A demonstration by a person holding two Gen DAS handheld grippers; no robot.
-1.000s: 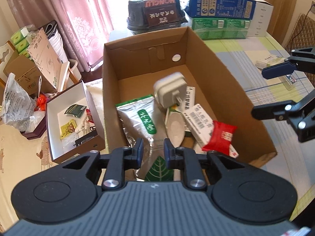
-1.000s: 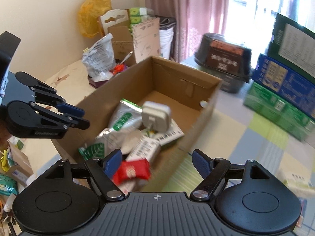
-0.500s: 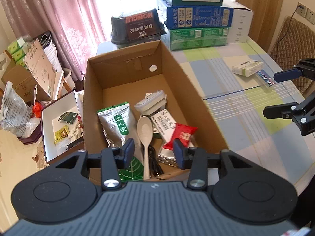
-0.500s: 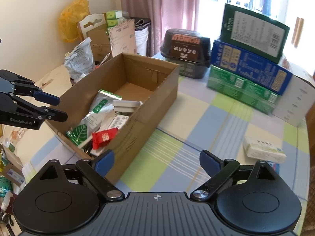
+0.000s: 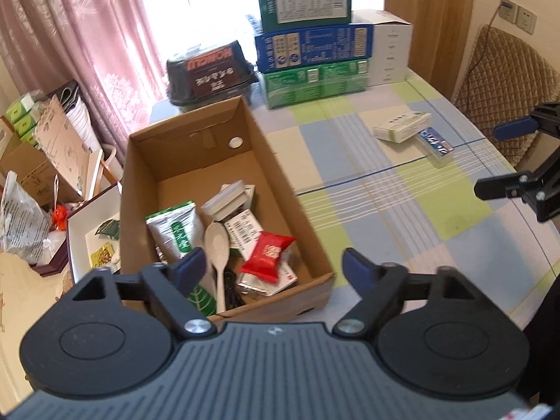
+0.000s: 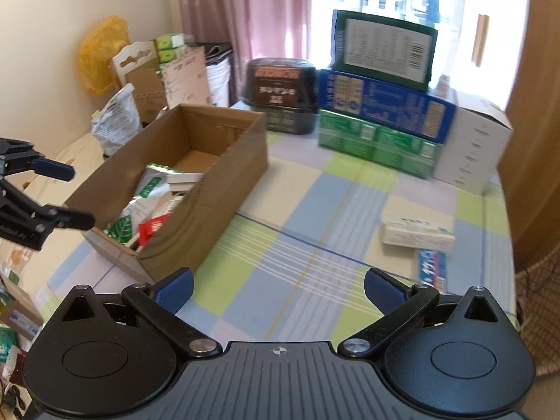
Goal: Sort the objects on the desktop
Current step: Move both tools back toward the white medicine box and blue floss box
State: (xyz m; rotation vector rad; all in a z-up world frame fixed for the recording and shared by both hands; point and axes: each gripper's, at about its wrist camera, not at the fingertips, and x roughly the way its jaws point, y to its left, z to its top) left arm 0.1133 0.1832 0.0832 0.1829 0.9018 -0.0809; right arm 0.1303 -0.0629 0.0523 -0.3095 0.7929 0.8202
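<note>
A cardboard box [image 5: 283, 189] [image 6: 224, 189] stands on the checked tablecloth. It holds a white charger [image 5: 224, 203], a silver-green tea pouch [image 5: 178, 234], a white spoon [image 5: 217, 245], a red snack packet [image 5: 267, 255] and other items. A white-green carton [image 5: 400, 127] [image 6: 416, 234] and a blue packet [image 5: 435, 141] [image 6: 432, 267] lie on the table to the right. My left gripper [image 5: 271, 267] is open and empty above the box's near end. My right gripper [image 6: 278, 283] is open and empty over the cloth, right of the box.
Stacked green, blue and white cartons [image 5: 315, 45] and a dark food container [image 5: 210, 70] stand at the table's far edge. A chair [image 5: 504, 80] is at the right. Left of the table are a white open box [image 5: 87, 238], bags and cardboard.
The white charger dropped from my left gripper into the box. The left gripper opened wide and pulled back and up. The right gripper drew back and turned right toward the carton.
</note>
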